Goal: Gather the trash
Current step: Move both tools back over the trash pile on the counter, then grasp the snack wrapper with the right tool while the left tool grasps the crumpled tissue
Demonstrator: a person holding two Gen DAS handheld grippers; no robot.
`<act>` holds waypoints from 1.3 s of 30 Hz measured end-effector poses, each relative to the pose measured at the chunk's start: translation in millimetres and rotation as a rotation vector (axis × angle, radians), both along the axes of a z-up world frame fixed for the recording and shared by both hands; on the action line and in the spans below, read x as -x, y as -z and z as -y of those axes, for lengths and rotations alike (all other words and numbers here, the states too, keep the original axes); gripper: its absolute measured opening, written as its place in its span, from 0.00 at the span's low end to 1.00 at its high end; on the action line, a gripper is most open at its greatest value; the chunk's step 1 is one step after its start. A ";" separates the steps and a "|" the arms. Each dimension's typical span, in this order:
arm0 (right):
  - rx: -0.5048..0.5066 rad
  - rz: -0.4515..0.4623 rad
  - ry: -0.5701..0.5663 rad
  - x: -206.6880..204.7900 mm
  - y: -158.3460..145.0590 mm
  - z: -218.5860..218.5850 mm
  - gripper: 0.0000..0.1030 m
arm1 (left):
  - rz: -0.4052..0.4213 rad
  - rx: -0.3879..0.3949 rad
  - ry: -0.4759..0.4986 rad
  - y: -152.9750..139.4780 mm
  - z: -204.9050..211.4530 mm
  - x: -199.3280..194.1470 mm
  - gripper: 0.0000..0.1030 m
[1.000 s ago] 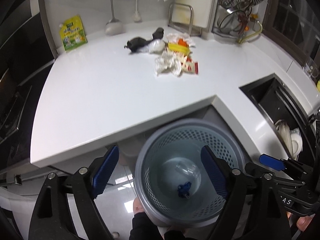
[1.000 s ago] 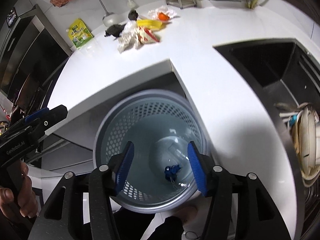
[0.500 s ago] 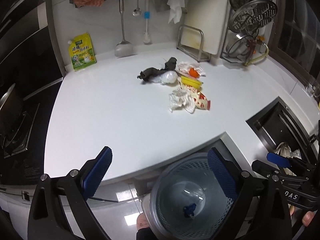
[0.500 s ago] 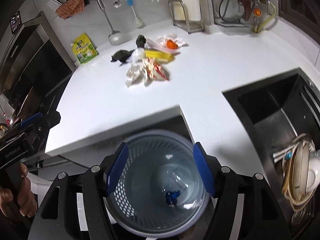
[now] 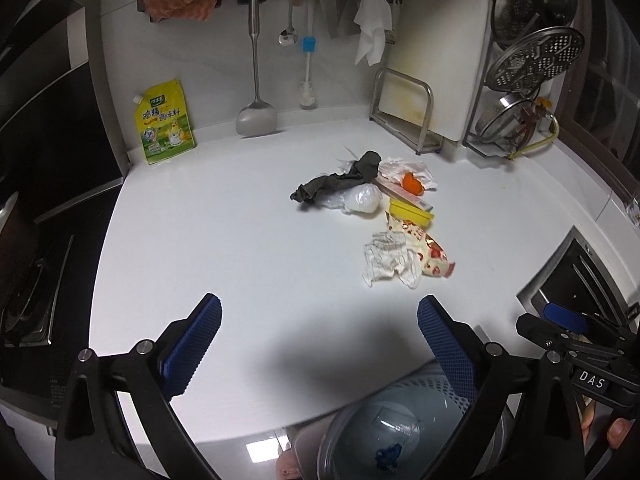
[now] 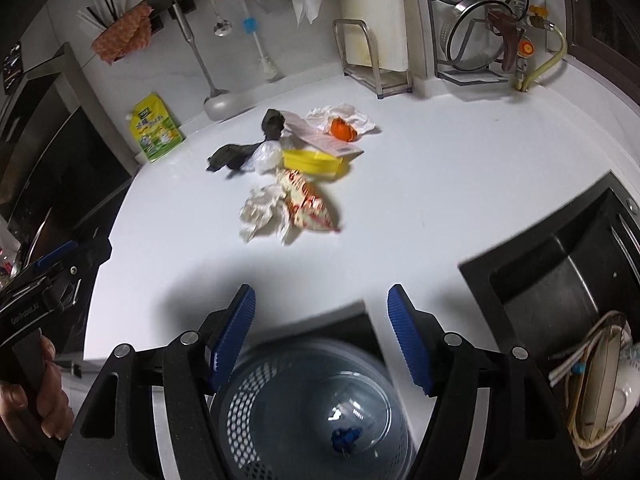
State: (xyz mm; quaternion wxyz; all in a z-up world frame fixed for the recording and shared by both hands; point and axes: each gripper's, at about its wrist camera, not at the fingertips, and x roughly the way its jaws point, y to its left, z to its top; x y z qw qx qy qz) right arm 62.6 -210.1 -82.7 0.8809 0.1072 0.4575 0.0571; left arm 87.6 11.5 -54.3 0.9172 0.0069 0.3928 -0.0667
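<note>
Above the worktop [image 5: 240, 240], both the left hand-held gripper [image 5: 318, 328] and right hand-held gripper [image 6: 320, 316] hang empty with jaws apart, so the reach stage seems in hand, and the crumpled paper [image 6: 262, 212] at frame centre likely needs grasping next for the waste basket [image 6: 320, 408].

Readable text, as I see it from my station:
1. "DAS" on the right hand-held gripper [image 5: 588, 364] body, left wrist view.
2. "GenRobot.AI" on the left hand-held gripper [image 6: 36, 304] body, faint.
3. Yellow seasoning pouch [image 5: 165, 122]: Chinese characters, too small for me to read surely.

My white counter [image 5: 224, 240] carries a trash cluster: dark rag [image 5: 336, 184], clear bag [image 5: 360, 200], yellow box [image 5: 412, 214], crumpled paper [image 5: 390, 264], snack wrapper [image 5: 432, 258], orange peel [image 5: 412, 182]. A yellow pouch [image 5: 165, 122] leans against the wall.
</note>
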 end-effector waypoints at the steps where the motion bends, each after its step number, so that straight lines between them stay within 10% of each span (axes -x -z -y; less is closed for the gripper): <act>1: -0.001 -0.003 0.005 -8.0 2.1 0.6 0.64 | -0.005 0.001 0.000 1.9 -0.1 -6.3 0.94; 21: -0.025 -0.049 -0.022 -130.7 51.3 -6.1 0.64 | -0.092 -0.019 0.069 46.6 5.0 -80.6 0.94; 39: 0.007 -0.088 -0.104 -156.0 78.1 -23.0 0.56 | -0.121 -0.028 0.101 59.7 4.4 -95.9 0.94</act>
